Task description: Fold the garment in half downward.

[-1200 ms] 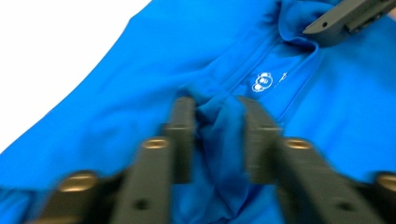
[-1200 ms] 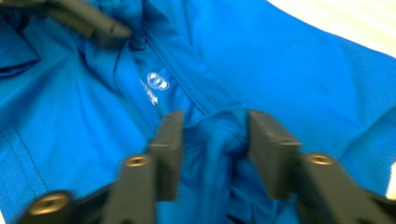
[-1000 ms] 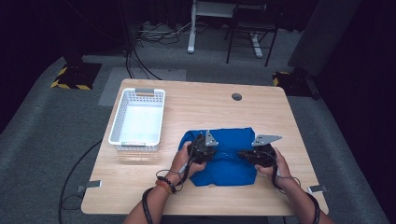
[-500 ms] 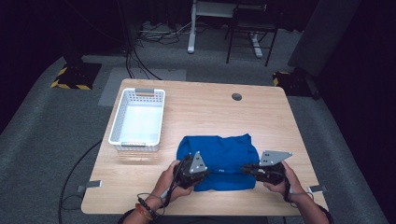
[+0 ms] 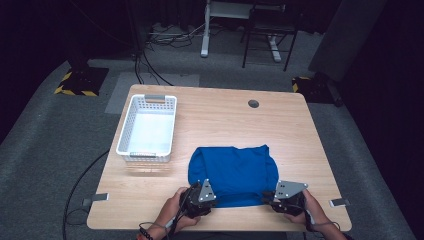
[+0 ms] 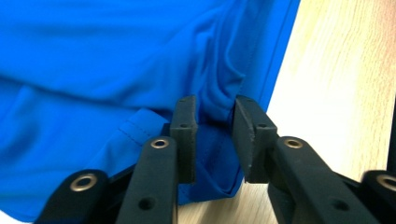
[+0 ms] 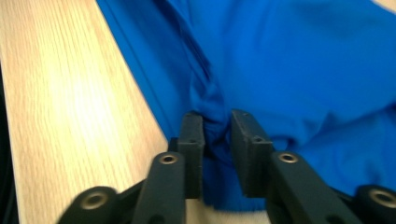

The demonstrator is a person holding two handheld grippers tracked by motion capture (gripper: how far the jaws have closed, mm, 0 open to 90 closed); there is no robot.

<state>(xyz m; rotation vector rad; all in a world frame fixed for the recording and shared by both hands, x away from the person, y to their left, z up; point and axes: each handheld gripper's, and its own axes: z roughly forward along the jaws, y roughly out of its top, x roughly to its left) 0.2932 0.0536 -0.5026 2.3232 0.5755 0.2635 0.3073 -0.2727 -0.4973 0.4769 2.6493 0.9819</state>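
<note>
Bunched blue cloth [image 6: 116, 70] hides its pinched corners.

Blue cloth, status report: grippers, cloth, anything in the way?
Left gripper and right gripper each shut on the blue cloth, at its near corners. Cloth flat on the table. White basket off to the left, nothing blocking.

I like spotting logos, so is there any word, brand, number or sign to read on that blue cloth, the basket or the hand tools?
None: the blue cloth, white basket, table, left gripper and right gripper bear no readable text.
</note>
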